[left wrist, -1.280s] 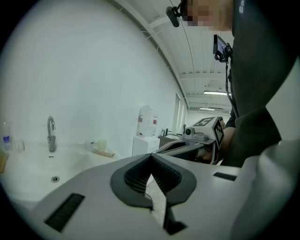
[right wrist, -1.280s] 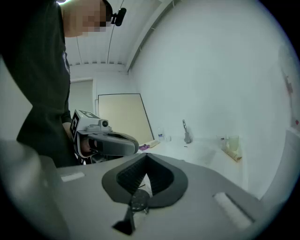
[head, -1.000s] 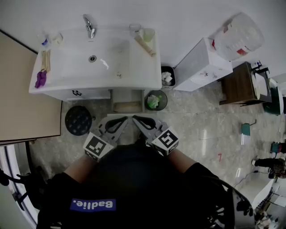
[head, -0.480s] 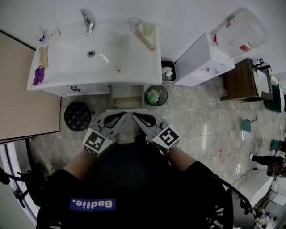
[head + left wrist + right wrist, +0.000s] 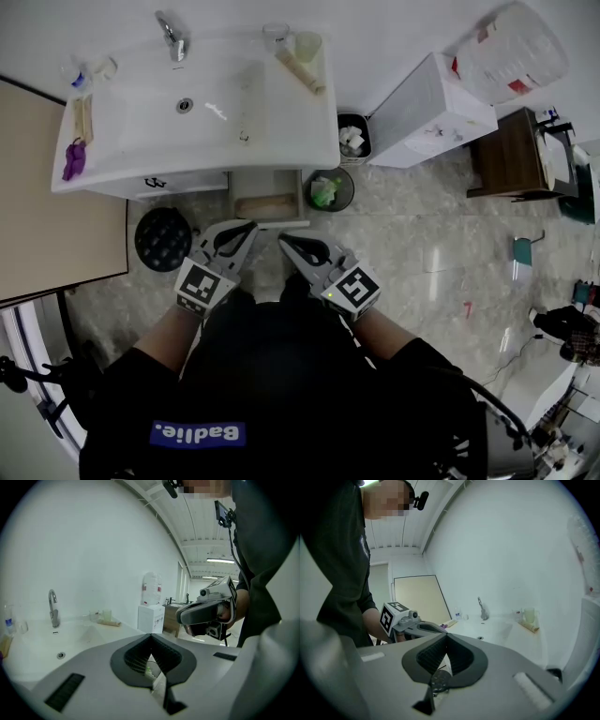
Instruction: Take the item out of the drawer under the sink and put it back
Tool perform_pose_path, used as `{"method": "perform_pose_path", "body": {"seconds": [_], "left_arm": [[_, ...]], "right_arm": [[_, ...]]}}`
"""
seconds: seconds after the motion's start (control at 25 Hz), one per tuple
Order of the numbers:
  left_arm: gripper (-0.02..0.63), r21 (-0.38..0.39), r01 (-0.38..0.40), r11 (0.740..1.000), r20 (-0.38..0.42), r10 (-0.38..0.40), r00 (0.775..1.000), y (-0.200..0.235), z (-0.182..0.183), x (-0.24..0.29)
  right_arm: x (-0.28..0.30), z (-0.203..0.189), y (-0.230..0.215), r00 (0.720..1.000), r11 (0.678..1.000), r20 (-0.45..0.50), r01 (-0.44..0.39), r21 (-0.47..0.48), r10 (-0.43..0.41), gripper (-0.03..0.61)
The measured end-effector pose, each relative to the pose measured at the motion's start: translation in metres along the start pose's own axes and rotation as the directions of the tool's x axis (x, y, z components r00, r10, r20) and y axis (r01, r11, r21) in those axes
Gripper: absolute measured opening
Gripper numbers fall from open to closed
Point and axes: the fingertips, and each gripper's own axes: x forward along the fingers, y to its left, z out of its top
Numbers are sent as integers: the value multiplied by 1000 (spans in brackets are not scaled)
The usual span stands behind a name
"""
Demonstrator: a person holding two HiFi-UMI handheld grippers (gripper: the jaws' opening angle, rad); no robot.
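Note:
Under the white sink (image 5: 281, 141) the drawer (image 5: 302, 199) stands pulled out, and a beige, roll-shaped item (image 5: 266, 205) lies in it. My left gripper (image 5: 251, 227) hovers just in front of the drawer's front edge, at its left corner. Its jaws are shut with nothing between them. My right gripper (image 5: 284, 241) is next to it, a little nearer to me, also shut and empty. The left gripper view shows my left gripper (image 5: 151, 637) above the basin's level, with my right gripper (image 5: 206, 613) off to the side. The right gripper view shows my right gripper (image 5: 446, 637) closed.
A tap (image 5: 172, 37), a cup (image 5: 307, 45) and a tube (image 5: 300, 70) sit on the sink top. A green-lined bin (image 5: 329, 187) stands right of the drawer, a black round stool (image 5: 162, 239) left of it. A white cabinet (image 5: 431, 98) is at the right.
My left gripper has sunk a little and drawn away from the right one, toward the drawer's left corner. The right gripper has stayed put. The head view has shifted slightly.

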Motion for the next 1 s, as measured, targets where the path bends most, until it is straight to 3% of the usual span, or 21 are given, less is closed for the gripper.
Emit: {"method": "perform_pose_path", "body": {"seconds": [0.52, 1.0], "left_arm": [[6, 11, -39, 999, -111, 40, 993, 15, -34, 22], [8, 44, -33, 998, -257, 43, 965, 25, -87, 56]], "right_arm": [[-13, -18, -4, 1000, 1000, -1, 7, 18, -7, 2], [-24, -30, -3, 1000, 999, -16, 14, 40, -13, 2]]}}
